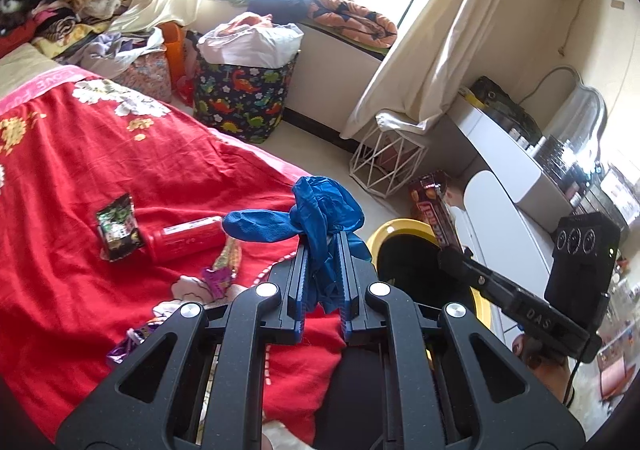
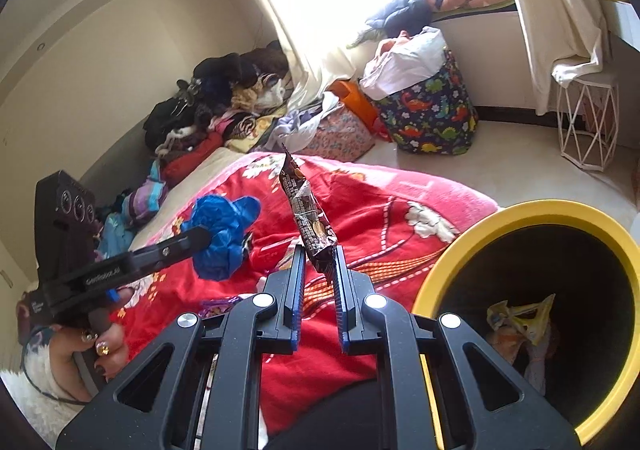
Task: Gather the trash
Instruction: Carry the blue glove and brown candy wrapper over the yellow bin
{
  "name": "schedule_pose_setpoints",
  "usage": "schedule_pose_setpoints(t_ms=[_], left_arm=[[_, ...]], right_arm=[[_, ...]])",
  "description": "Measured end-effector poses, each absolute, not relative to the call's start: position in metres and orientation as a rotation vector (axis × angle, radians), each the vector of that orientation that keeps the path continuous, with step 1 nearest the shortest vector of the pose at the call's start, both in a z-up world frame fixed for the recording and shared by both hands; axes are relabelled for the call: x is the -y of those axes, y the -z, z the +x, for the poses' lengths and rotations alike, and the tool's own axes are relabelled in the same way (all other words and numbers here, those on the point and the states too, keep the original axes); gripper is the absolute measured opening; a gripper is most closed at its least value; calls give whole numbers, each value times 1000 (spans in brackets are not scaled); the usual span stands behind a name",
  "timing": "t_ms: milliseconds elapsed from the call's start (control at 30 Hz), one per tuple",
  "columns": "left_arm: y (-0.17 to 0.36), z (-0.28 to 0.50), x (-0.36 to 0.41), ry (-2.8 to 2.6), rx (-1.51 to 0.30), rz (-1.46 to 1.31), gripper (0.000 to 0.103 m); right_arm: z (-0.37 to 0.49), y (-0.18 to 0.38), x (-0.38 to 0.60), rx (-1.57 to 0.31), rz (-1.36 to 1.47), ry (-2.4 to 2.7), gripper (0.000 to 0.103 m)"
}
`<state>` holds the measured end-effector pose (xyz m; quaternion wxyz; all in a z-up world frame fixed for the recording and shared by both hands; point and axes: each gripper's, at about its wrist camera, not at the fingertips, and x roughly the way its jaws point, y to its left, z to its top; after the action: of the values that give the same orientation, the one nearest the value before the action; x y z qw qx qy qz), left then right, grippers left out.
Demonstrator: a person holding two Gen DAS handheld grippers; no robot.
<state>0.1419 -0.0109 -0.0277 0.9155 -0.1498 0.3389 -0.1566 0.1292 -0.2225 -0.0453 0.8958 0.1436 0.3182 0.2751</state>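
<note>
So the left gripper (image 1: pixel 322 246) is clamped onto a crumpled blue disposable glove (image 1: pixel 316 210), with most of the glove bunched up above the fingertips and one bit sticking out to the left. It's hanging over the near right edge of the bed, above the red floral blanket (image 1: pixel 120 154).

The right gripper (image 2: pixel 318 258) has its jaws pinched on the bottom end of a long brown snack wrapper (image 2: pixel 306 210), which stands up tall and a bit twisted. From the right wrist view it's also over the blanket, and the yellow-rimmed trash bin (image 2: pixel 520 210) sits just to the right of it on the floor, right beside the bed. The bin already has some crumpled yellowish wrappers (image 2: pixel 520 318) at the bottom.

Still lying on the blanket to the left in the left wrist view: a red bottle (image 1: pixel 186 238) on its side, a small dark green snack packet (image 1: pixel 118 226) touching its left end, and a purple and gold wrapper (image 1: pixel 222 270) nearer the camera.

Far side of the room has a dinosaur-print laundry bag (image 1: pixel 244 98) stuffed with clothes under the window, a white wire stool (image 1: pixel 386 162) by the curtain, and a pile of clothes (image 2: pixel 224 106) at the far end of the bed.
</note>
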Motion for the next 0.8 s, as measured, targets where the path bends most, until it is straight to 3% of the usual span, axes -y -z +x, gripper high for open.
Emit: schedule_pose_setpoints(t_ms=[800], left_arm=[[30,134,65,426,-716,-221,8]], right_arm=[[131,46,284,-629,388,-442,13]])
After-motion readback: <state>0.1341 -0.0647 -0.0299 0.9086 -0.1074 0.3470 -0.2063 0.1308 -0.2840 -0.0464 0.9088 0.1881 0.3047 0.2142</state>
